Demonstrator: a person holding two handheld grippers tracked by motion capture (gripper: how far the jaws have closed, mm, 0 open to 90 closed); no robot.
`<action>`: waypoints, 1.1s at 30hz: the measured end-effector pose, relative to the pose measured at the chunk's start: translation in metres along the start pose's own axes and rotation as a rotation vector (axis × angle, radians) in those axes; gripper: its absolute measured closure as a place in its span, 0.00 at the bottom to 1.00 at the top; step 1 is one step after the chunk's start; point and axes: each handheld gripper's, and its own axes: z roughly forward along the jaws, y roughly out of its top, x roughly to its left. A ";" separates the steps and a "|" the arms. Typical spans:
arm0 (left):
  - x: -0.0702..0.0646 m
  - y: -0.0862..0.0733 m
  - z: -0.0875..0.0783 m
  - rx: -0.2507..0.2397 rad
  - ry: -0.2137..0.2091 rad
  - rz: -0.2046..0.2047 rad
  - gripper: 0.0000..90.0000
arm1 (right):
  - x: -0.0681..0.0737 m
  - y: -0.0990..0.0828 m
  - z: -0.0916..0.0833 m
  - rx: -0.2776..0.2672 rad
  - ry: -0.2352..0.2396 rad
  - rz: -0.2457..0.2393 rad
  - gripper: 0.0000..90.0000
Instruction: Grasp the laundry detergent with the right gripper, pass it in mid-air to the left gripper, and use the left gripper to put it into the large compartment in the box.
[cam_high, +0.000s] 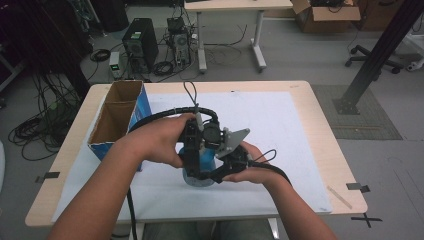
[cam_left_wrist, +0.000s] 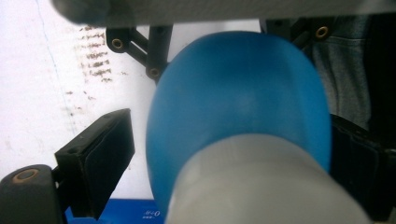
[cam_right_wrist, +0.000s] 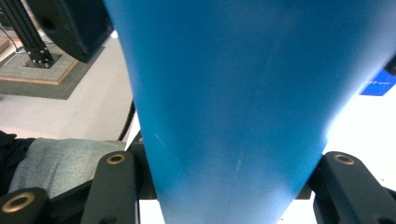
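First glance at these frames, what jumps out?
The blue bottle near the table's front edge, with both hands wrapped around it: the right gripper is clamped on its blue body, while the left gripper straddles its whitish cap end with a gap at one pad. Next, the open cardboard box with blue sides at the left of the white mat.

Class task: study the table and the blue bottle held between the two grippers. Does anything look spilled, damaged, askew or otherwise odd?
Nothing spilled or broken. The white table cover carries brownish smudge marks and a thin blue line. The open cardboard box stands upright; the blue bottle looks intact.
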 end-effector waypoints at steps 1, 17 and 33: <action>0.000 0.000 0.001 0.001 -0.004 0.000 0.12 | 0.002 0.001 0.000 -0.005 0.013 0.019 0.50; -0.001 0.000 -0.001 -0.004 -0.003 0.007 0.24 | 0.001 0.001 0.000 0.002 0.002 0.013 0.50; -0.004 0.001 -0.003 0.007 0.028 0.020 0.40 | 0.001 0.001 0.000 0.000 -0.009 -0.004 0.50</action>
